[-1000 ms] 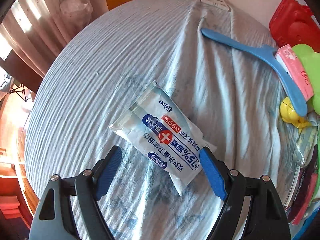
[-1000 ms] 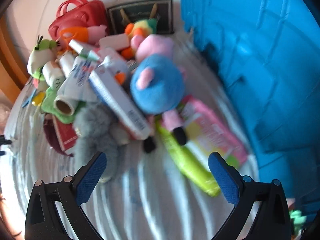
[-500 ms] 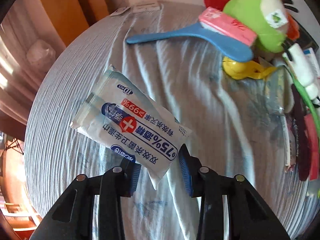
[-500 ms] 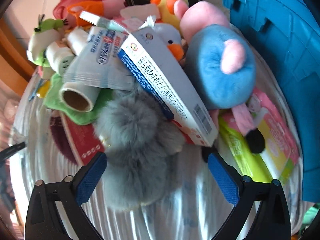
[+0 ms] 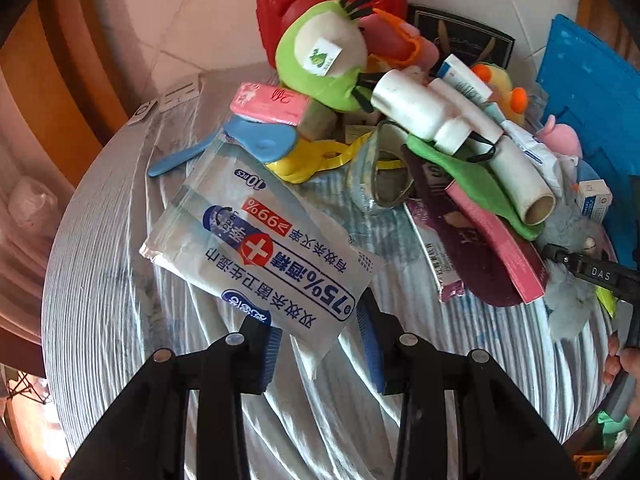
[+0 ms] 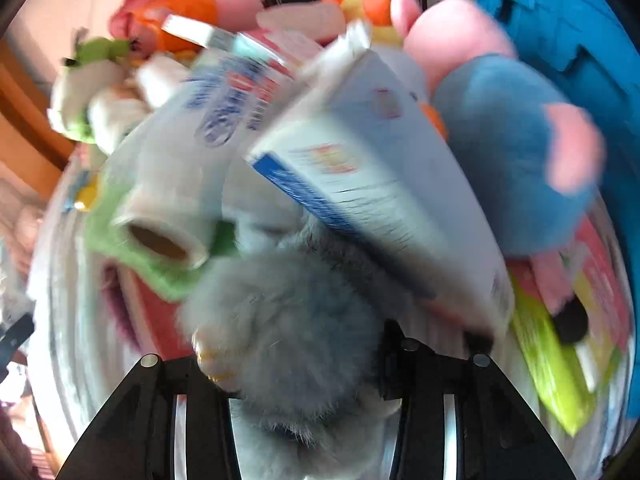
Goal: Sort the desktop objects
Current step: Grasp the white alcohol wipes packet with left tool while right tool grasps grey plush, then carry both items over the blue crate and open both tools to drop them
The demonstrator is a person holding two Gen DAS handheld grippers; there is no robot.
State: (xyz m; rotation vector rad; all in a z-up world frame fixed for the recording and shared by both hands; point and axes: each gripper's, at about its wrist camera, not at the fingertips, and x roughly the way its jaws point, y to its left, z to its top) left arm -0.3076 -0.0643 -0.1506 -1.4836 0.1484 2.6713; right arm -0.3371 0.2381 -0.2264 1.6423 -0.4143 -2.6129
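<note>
Left tool point(image 5: 320, 344) pinches wipes pack point(image 5: 260, 252); right tool point(image 6: 308, 364) (blurred) grips grey fur toy point(image 6: 296, 332)

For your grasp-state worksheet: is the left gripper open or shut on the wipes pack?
Shut on it: the left gripper pinches the wipes pack by its near corner between both blue pads.

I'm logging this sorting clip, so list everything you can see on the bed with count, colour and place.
Wipes pack: 1, white-blue, lifted, near corner in left gripper.
Fluffy plush: 1, grey, between right gripper's fingers.
Green bird plush: 1, green, pile's far side.
Red case: 1, red, by wall.
Hanger: 1, blue, behind wipes.
Carton: 1, white-blue, atop fluffy plush.
Blue plush: 1, blue-pink, right.
Left gripper: black, blue pads.
Right gripper: black.
</note>
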